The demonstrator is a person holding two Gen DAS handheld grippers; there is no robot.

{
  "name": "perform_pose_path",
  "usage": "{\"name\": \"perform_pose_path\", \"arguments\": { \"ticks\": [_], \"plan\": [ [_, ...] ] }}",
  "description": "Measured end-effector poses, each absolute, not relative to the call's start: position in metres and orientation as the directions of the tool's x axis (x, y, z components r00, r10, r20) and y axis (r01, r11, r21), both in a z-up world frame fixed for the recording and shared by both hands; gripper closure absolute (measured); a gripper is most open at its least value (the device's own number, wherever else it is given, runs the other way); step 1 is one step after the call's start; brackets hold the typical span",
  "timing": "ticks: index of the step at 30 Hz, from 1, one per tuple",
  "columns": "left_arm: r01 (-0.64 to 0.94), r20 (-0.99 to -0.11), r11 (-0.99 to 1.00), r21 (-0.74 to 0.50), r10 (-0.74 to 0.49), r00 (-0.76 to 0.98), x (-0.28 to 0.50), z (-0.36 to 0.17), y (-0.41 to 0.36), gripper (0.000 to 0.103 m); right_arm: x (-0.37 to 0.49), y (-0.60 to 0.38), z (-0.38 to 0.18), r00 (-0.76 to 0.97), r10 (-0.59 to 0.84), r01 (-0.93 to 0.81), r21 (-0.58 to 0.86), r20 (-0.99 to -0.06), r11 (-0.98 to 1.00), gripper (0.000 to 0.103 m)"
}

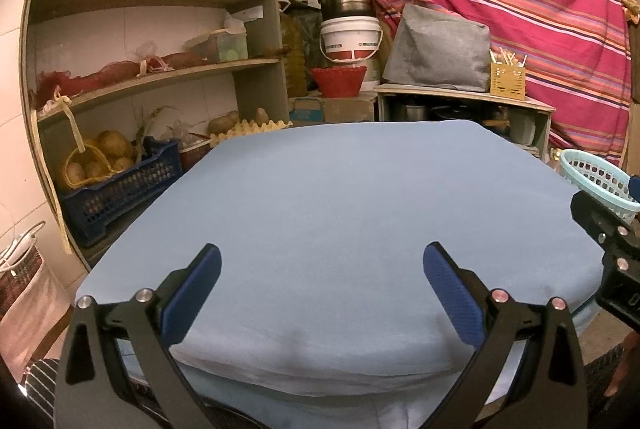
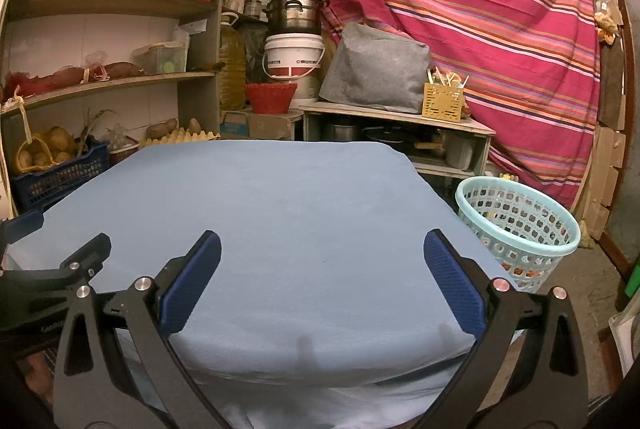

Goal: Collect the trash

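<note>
While level, both hand-held grippers (image 1: 322,293) (image 2: 322,281) agape.

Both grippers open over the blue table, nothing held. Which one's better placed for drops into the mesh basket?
Probably right. The mesh basket stands on the floor off the table's right edge, beside the right gripper; the left gripper sits farther away.

Basket (image 1: 600,181) cut off; contents (image 2: 516,217) indistinct.
</note>
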State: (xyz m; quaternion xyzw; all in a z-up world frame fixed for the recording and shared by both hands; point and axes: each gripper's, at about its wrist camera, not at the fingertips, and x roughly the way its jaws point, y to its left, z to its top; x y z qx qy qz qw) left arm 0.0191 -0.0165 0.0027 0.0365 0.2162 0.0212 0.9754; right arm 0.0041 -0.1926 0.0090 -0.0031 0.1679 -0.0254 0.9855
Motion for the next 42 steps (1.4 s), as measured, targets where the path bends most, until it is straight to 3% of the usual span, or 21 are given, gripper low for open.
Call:
{"name": "perform_pose_path", "arguments": {
  "ticks": [42],
  "plan": [
    [-0.032, -0.418, 0.996, 0.078, 0.062, 0.907, 0.024, 0.005, -0.003, 0.004, 0.007, -0.200, 0.013, 0.941, -0.063, 0.058, -0.023, -0.333, 0.998, 0.004]
  ]
}}
